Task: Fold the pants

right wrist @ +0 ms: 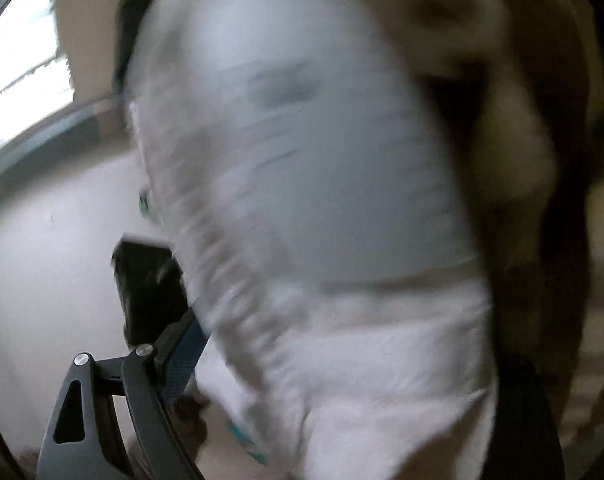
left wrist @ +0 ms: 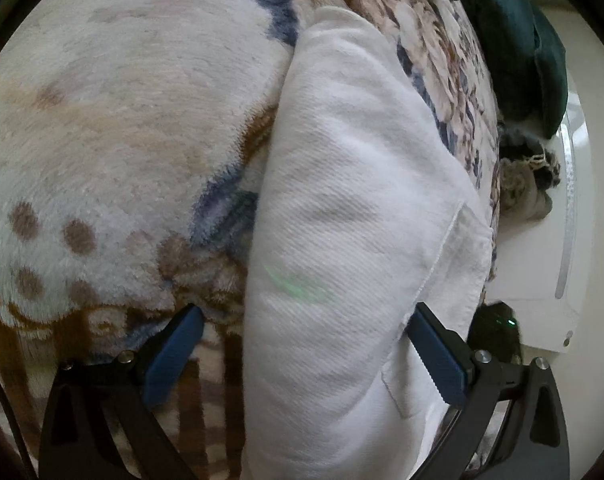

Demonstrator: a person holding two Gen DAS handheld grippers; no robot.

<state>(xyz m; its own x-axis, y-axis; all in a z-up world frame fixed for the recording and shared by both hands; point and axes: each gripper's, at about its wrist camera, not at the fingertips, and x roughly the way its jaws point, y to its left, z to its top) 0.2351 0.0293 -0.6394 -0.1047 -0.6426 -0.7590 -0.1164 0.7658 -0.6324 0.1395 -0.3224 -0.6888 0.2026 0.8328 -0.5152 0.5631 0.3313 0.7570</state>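
White twill, finely ribbed and soft, makes up the pants point(left wrist: 341, 208), which lie as a long folded band on a plush blanket point(left wrist: 114, 120) and run from the near edge of the left wrist view toward its top. A stitched seam and a flat pocket edge show on the band's right side. The blanket is a thick fleece, cream with brown dots, tan patches and dark blue smudges; farther back it carries a busier floral print. The left gripper point(left wrist: 305, 352) stands wide over the near part of the band: its blue ribbed pads sit apart, the left one over the blanket, the right one at the fabric's right edge, and whether that pad touches the cloth cannot be told.

Beyond the pants a dark green cushion-like mass point(left wrist: 513, 48) rests at the blanket's far edge, with a frayed bundle of greyish cloth point(left wrist: 529, 176) below it and a pale floor to the right.

The right wrist view is heavily blurred. White cloth fills most of it and hides one side of the right gripper point(right wrist: 302, 356); one dark finger point(right wrist: 182, 356) with a blue pad shows at the cloth's left border. Its jaws stand wide, and whether they hold the cloth cannot be told.
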